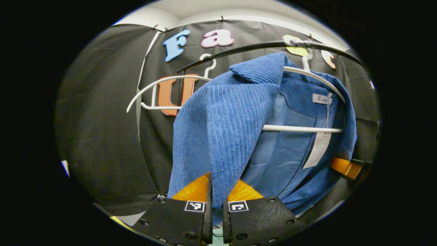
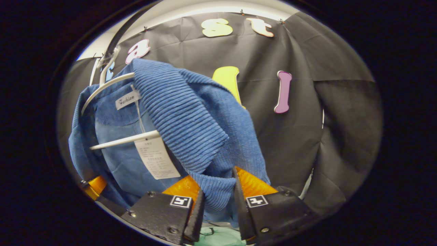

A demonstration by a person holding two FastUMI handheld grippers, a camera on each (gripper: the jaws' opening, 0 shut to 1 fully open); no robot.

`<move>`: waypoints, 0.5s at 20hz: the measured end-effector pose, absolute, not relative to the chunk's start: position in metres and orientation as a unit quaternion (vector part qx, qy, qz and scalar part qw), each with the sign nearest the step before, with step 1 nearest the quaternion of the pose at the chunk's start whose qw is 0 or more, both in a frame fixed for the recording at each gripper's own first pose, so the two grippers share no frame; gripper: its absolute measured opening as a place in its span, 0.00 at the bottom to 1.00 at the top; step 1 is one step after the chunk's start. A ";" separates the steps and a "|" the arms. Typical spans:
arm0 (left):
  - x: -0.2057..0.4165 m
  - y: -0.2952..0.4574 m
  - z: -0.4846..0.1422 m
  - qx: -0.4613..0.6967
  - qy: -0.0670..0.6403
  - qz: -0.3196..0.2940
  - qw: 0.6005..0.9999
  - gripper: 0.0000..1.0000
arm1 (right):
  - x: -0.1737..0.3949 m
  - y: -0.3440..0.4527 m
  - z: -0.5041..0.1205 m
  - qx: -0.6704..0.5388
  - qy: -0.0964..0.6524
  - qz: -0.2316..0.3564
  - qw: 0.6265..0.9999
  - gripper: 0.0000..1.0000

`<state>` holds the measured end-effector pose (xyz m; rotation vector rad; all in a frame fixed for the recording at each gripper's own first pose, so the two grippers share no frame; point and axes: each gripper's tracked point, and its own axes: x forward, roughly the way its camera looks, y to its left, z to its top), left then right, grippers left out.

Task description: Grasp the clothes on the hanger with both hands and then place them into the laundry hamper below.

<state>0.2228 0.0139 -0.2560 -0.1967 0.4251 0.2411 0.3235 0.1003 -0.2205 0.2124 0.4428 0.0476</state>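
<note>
A blue corduroy jacket [image 1: 235, 126] hangs on a white hanger [image 1: 300, 128] hooked over a black rail [image 1: 259, 46]. In the left gripper view my left gripper [image 1: 217, 191] is shut on the jacket's front edge, the cloth pinched between its fingers. The right gripper [image 1: 348, 167] shows farther off at the jacket's other side. In the right gripper view the jacket [image 2: 191, 116] drapes off the hanger [image 2: 124, 140], and my right gripper [image 2: 218, 193] is shut on a fold of its lapel. The left gripper [image 2: 94, 186] shows at the lower left.
A second, bare white hanger [image 1: 160, 94] hangs on the rail to the left of the jacket. The booth's black cloth wall [image 2: 324, 119] stands close behind. Something pale green [image 2: 218, 237] lies below between the right fingers, too little shown to tell what.
</note>
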 end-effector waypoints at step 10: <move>0.214 0.028 -0.204 -0.125 0.160 0.067 0.977 0.07 | 0.311 0.065 -0.179 0.220 0.175 0.040 0.959 0.12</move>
